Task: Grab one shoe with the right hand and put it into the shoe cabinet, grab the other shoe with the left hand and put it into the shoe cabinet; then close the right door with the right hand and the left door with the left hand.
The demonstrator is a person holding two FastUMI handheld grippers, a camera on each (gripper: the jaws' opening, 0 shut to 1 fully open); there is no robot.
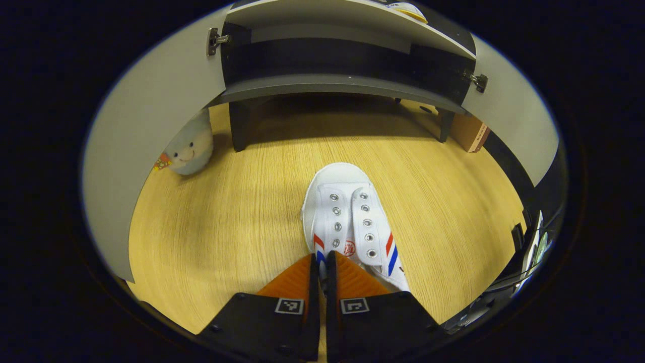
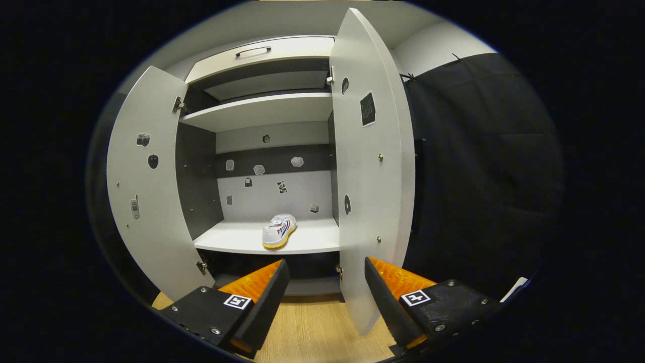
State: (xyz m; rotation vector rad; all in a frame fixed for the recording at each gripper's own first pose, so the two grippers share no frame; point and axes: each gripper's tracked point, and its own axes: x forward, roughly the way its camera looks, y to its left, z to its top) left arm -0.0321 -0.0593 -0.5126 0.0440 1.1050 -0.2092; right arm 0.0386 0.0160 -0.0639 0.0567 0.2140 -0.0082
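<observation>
White lace-less shoe (image 1: 350,217) with red and blue side stripes and a small red round logo on the tongue, text too small to read, lies on the wooden floor (image 1: 211,227) in the left gripper view, toe toward 12 o'clock facing the shoe cabinet (image 1: 332,85). Left hand-held gripper (image 1: 322,259) has its fingers nearly together, pinching the shoe's heel-side collar at 6 o'clock. Second shoe (image 2: 278,230), white with a yellowish sole and blue-red lettering on the side, not legible, sits on the cabinet's lower shelf (image 2: 312,239) in the right gripper view. Right hand-held gripper (image 2: 326,272) is spread wide, holding nothing, hovering in front of the cabinet. Both doors stand open: left door (image 2: 148,191) at 9 o'clock, right door (image 2: 370,176) near centre, both carrying small stickers. Upper shelf (image 2: 262,108) bare; drawer (image 2: 262,53) with handle on top. Grey plush toy (image 1: 191,146) at 10 o'clock on the floor beside the cabinet leg; cardboard box (image 1: 468,132) at 2 o'clock. Black cloth wall (image 2: 484,166) at 3 o'clock.
</observation>
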